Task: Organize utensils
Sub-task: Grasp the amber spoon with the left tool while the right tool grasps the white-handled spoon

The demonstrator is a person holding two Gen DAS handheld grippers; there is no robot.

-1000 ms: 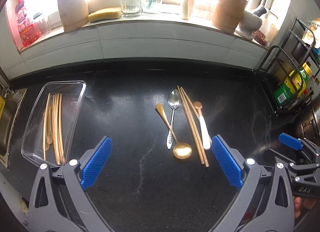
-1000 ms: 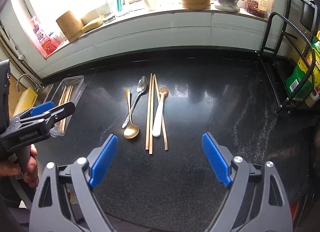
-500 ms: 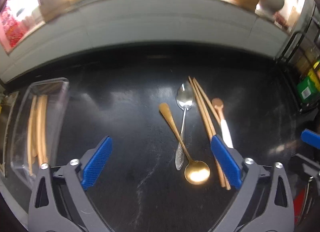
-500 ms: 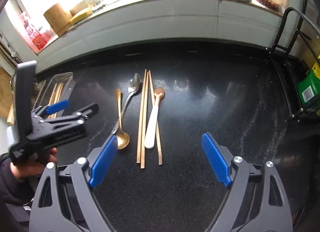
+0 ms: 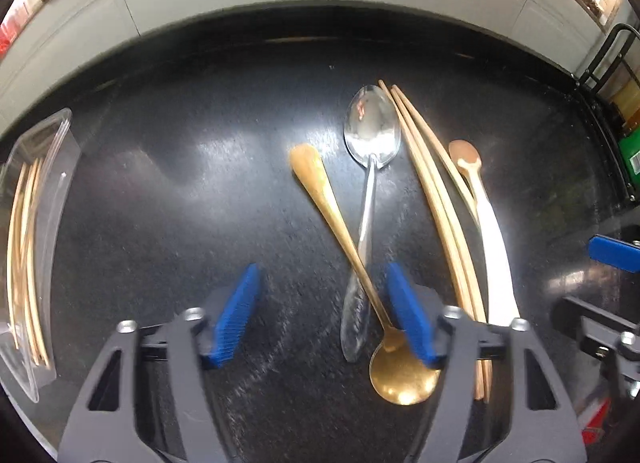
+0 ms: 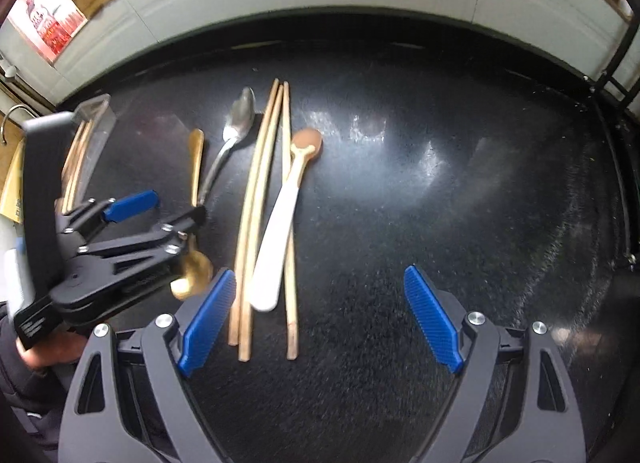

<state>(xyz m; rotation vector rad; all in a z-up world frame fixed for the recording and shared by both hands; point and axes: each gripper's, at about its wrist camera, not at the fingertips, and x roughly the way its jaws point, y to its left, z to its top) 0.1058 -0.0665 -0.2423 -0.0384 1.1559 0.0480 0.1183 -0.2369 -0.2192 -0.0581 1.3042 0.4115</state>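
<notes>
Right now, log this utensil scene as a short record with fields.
surface: black countertop
loose utensils: gold spoon, silver spoon, white-handled spoon, chopsticks
container: clear tray holding chopsticks, at left
left hand-held gripper: jaws just been closing, over the crossed spoon handles, pads not touching
right hand-held gripper: open, nothing gripped

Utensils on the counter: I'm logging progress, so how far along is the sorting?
Done: several chopsticks lie in the clear tray. In hand: nothing yet; the left gripper, jaws just narrowing, hovers over the gold spoon; the right gripper is open. Left: gold spoon, silver spoon, white-handled spoon, three chopsticks.
</notes>
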